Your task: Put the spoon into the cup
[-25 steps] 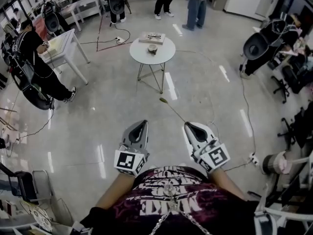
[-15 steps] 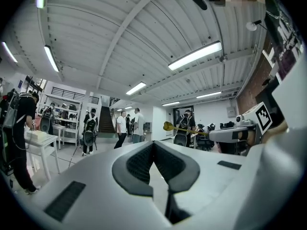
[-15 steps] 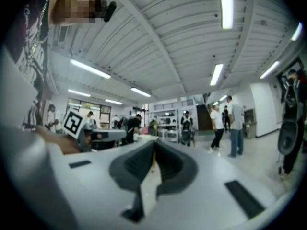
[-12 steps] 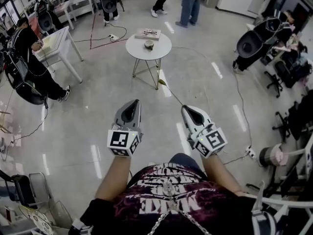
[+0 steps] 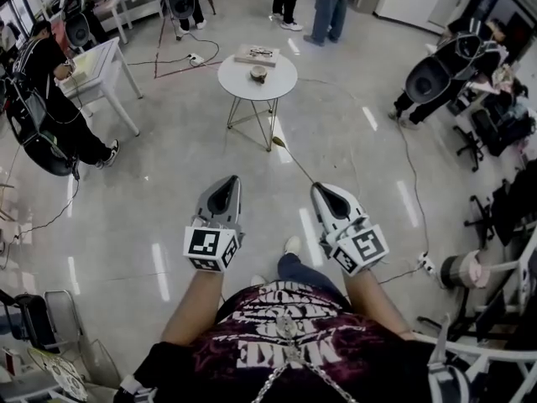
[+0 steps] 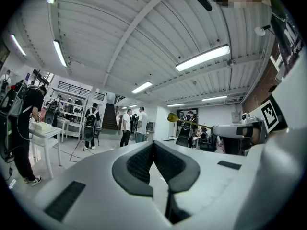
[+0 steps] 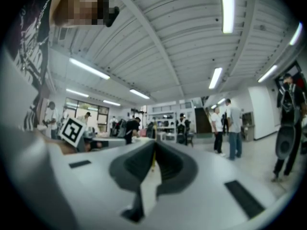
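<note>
Where the fingers of the right gripper [image 7: 154,146] press together, a thin yellow handle shows in the slit between them: they are clamped on the spoon [image 7: 153,160]. From the head view the spoon [image 5: 295,164] sticks straight out ahead of the right gripper [image 5: 320,186], roughly level, with its bowl at the far end over the bare floor [image 5: 151,183]. The left gripper view catches that bowl as well (a small gold shape on a slim stem) [image 6: 173,118], off to its right.

The left gripper [image 6: 154,143] has its fingers closed tip to tip with nothing between them. In the head view the left gripper [image 5: 225,180] is held beside the right one, apart from it, and both point the same way, each carried on a bare forearm.

Further out along that line stands a small round white counter [image 5: 235,86] on thin legs. The cup [image 5: 258,74] sits on its top near the middle, with a flat board [image 5: 256,54] lying just behind it. The spoon's bowl is well apart from the cup and short of the counter.

Beyond the counter two people [image 5: 323,7] stand on the floor, and a person in black [image 5: 50,99] stands at the left edge.
</note>
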Available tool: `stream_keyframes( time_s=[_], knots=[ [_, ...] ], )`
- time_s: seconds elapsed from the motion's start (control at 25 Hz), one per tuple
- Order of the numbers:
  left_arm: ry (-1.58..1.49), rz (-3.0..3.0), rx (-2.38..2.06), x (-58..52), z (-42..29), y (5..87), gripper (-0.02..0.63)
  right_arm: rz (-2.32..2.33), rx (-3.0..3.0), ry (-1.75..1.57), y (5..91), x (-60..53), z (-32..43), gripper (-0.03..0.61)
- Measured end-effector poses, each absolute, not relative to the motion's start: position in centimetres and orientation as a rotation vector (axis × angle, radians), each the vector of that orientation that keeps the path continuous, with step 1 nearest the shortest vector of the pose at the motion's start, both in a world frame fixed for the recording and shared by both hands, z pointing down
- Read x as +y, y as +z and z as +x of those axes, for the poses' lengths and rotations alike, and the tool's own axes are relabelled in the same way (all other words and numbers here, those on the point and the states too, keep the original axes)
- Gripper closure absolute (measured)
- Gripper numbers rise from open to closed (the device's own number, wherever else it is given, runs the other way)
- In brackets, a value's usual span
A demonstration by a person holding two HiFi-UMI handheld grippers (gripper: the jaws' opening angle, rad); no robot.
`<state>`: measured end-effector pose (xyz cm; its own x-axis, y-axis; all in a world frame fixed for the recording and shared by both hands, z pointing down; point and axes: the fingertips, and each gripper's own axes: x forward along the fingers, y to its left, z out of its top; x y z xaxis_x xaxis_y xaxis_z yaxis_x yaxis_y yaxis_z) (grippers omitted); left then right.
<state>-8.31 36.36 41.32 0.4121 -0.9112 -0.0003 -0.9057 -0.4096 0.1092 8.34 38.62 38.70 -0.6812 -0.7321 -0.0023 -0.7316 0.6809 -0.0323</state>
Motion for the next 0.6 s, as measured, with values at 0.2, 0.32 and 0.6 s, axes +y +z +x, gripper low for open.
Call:
stream_keyframes(
  time_s=[0.2, 0.32, 0.6],
  knots=[
    [-0.082, 2.571, -1.665, 35.6, -8.2, 41.0, 0.584, -1.238, 2.863, -0.056, 38.7, 37.6, 8.3, 0.543],
    [-0.073, 2.573, -1.667, 34.9, -8.1, 41.0, 0.583, -1.232, 2.858, -0.055, 38.5, 36.7, 8.4, 0.543],
    [-0.029, 2.570, -1.632, 33.1, -7.3, 42.2, 0.584, -1.222, 2.857, -0.093, 39.7, 34.7, 8.6, 0.543]
  ],
)
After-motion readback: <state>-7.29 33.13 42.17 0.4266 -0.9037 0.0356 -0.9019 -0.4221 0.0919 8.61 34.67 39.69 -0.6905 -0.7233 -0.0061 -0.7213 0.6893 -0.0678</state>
